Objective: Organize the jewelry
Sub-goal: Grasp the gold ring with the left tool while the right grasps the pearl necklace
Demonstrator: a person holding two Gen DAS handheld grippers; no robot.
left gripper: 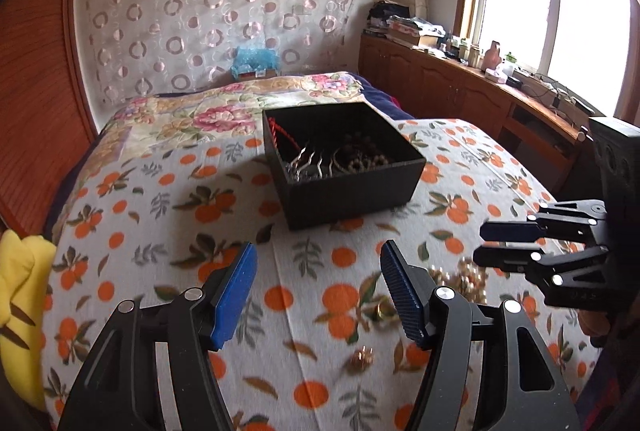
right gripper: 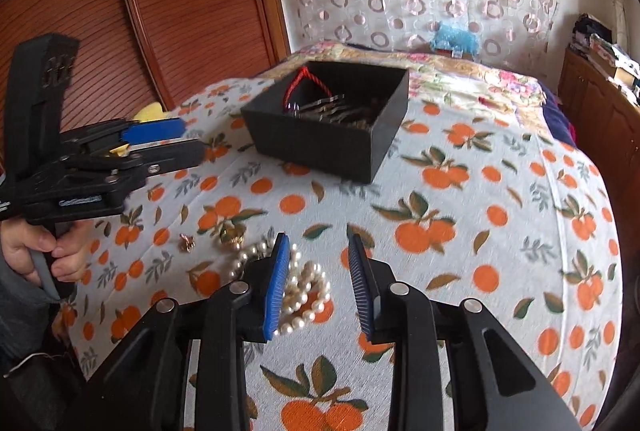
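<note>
Both grippers, left gripper (left gripper: 316, 291) and right gripper (right gripper: 318, 283), gape empty; centre the right over the near pearls (right gripper: 304, 291) before squeezing.

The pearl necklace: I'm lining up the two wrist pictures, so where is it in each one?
Left wrist view: the pearl necklace lies blurred at lower right on the bedspread, beyond this view's right finger, below the right tongs.
Right wrist view: it lies low and centre, heaped between the open fingers, against the left pad.
Shared landmark: the black box on the bed, beyond the necklace in both views.
</note>
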